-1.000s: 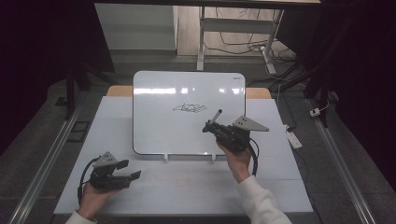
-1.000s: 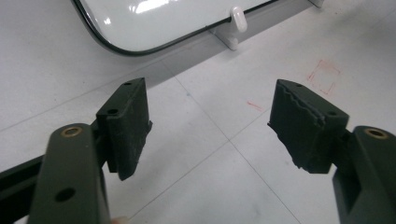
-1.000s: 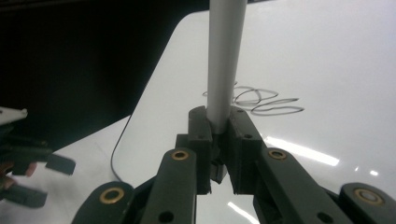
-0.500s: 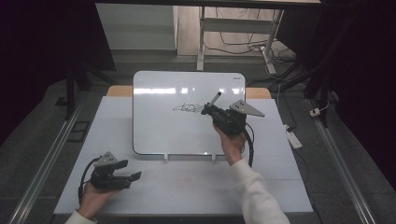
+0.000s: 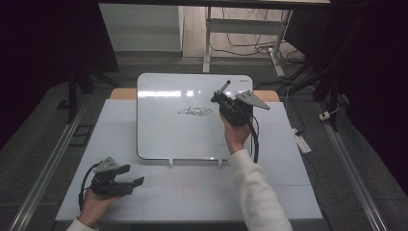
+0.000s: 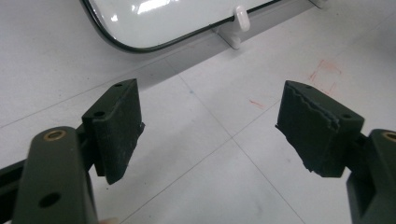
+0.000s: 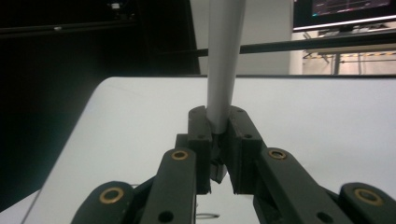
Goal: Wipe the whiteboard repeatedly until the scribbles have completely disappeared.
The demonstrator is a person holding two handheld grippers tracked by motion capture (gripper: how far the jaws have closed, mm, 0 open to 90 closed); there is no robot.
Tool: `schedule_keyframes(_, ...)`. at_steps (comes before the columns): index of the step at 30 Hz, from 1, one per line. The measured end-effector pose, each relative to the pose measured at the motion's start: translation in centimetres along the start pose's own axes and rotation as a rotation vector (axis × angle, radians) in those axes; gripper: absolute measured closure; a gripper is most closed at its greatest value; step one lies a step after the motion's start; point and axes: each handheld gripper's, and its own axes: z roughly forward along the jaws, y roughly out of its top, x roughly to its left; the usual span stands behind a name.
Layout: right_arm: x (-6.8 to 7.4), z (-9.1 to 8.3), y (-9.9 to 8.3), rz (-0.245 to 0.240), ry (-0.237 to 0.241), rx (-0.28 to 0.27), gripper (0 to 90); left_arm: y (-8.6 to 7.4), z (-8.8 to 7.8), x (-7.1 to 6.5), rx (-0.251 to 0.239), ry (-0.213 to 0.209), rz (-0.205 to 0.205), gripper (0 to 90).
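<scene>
Marker pen point(image 5: 224, 88): clamped between the closed jaws of the right gripper point(image 5: 220, 97), raised over the whiteboard's point(image 5: 163, 137) right half, just right of a black scribble point(image 5: 195, 111). Left gripper point(image 5: 134, 181): jaws wide apart, just been opening, nothing between them, above the white table point(image 5: 192, 192) near its front-left corner.

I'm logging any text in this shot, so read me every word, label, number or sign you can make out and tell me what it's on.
No text here can be read.
Black marker scribble on the whiteboard: a sketch or scrawl, no letters I can make out.
Faint red marks on the table: lines, not words.
Screen behind the marker held by the right gripper: too blurred to read.
</scene>
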Motion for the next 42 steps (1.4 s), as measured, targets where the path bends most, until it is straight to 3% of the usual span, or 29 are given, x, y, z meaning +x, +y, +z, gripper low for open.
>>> schedule_keyframes(4, -0.2, 0.4, -0.1, -0.024, -0.030, 0.005, 80.9, 0.0, 0.2, 0.0, 0.003, -0.002, -0.001, 22.9)
schedule_keyframes(10, 0.0, 1.1, -2.1, -0.056, -0.037, 0.071, 81.0, 0.0, 0.3, 0.0, 0.009, 0.003, -0.001, 22.9)
schedule_keyframes(14, 0.3, 1.2, -3.2, -0.031, -0.010, 0.086, 81.0, 0.0, 0.3, 0.0, 0.008, 0.005, -0.003, 22.9)
schedule_keyframes(17, 1.3, 1.2, -3.5, -0.114, 0.004, 0.112, 81.1, 0.0, 0.4, 0.0, 0.010, 0.004, -0.002, 22.9)
schedule_keyframes(18, 1.3, 1.2, -3.3, -0.123, -0.009, 0.108, 81.1, 0.0, 0.4, 0.0, 0.012, 0.004, 0.000, 22.9)
schedule_keyframes(20, 0.4, 0.9, -3.0, -0.079, -0.052, 0.079, 81.1, 0.0, 0.4, -0.1, 0.011, 0.004, 0.004, 22.9)
schedule_keyframes(22, 0.0, 0.8, -3.1, -0.046, -0.051, 0.073, 81.1, 0.1, 0.3, -0.1, 0.007, 0.004, 0.005, 22.9)
schedule_keyframes(26, 2.0, 1.2, -4.2, -0.115, 0.024, 0.124, 81.1, 0.1, 0.4, 0.0, 0.006, 0.002, 0.002, 22.9)
schedule_keyframes(28, 2.3, 1.2, -4.2, -0.152, 0.013, 0.117, 81.1, 0.1, 0.4, -0.1, 0.007, 0.003, 0.003, 22.9)
schedule_keyframes(31, 1.1, 1.1, -3.5, -0.107, -0.042, 0.070, 81.1, 0.1, 0.3, -0.2, 0.004, 0.001, 0.010, 22.9)
schedule_keyframes(33, 0.3, 1.0, -3.2, -0.068, -0.052, 0.050, 81.1, 0.1, 0.3, -0.2, 0.003, 0.000, 0.011, 22.9)
schedule_keyframes(38, 2.0, 1.3, -4.5, -0.125, 0.031, 0.088, 81.2, 0.1, 0.4, 0.0, 0.006, 0.002, 0.006, 22.8)
schedule_keyframes(40, 2.4, 1.5, -4.5, -0.150, 0.032, 0.088, 81.2, 0.1, 0.4, -0.1, 0.005, 0.002, 0.009, 22.8)
schedule_keyframes(42, 1.9, 1.6, -4.0, -0.141, -0.006, 0.064, 81.2, 0.1, 0.3, -0.2, 0.003, 0.001, 0.011, 22.8)
